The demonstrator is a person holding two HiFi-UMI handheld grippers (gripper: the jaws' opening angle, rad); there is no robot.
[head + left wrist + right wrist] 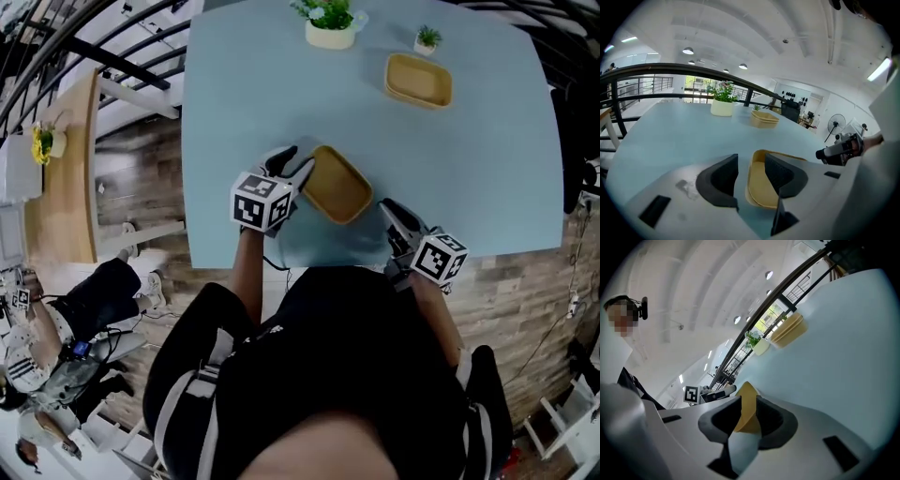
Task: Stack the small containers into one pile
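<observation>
So, the tan container [339, 185] is caught between the two grippers at the near edge of the blue table [244, 94]. The left gripper [751, 164] is seen with its jaws spread wide: one long wall of the container stands in the gap, with one jaw outside it and the other jaw inside the tray. Daylight can be seen between the outside pad and the rim, so nothing is being squeezed on that side. The right gripper [749, 411] is a different story. Its jaws are closed down on the thin rim at the opposite end of the container, and the tan edge is pinched right between the pads. The container is shown a bit skewed to the table edge in the head view, with a shadow cast under it. Whether its base sits flat can't really be made out. A second tan container [418, 81] is found well beyond the right gripper's tips, farther out on the table. Out past that, a big potted plant [330, 23] is set ahead of the left gripper, and a small potted plant [427, 39] is parked just behind the second container.
</observation>
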